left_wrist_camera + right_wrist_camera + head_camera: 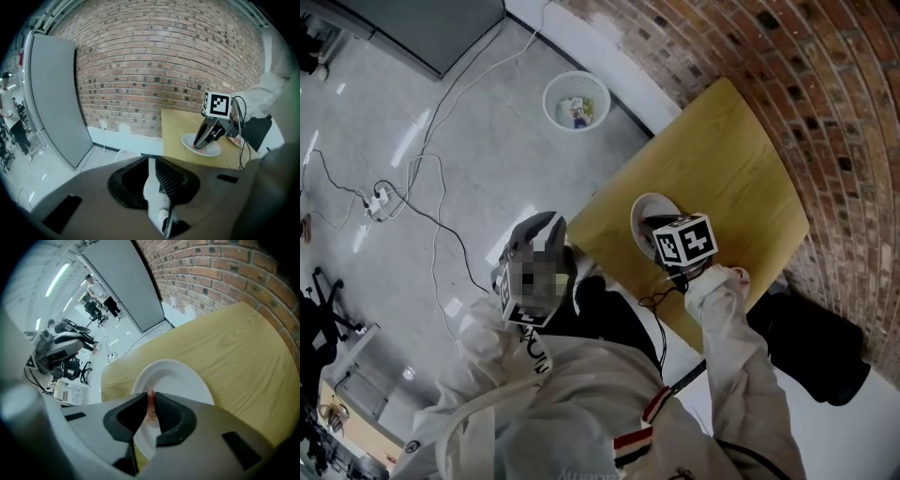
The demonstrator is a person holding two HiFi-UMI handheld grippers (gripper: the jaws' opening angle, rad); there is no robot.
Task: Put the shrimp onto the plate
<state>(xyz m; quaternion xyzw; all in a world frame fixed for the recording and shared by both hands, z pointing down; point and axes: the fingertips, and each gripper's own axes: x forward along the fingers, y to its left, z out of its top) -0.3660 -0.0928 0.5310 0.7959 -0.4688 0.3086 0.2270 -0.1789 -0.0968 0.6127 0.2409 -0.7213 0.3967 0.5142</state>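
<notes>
Right hand-held gripper (150, 398) pinching shrimp (151, 410), round plate (185, 380)

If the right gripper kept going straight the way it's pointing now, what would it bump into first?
The white plate: the right gripper points down at it, and the shrimp pinched in it would likely touch first.

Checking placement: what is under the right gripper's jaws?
The white plate lies under the right gripper, which pinches a pink shrimp. The gripper's body covers the plate's near part; whether the shrimp touches it cannot be seen.
</notes>
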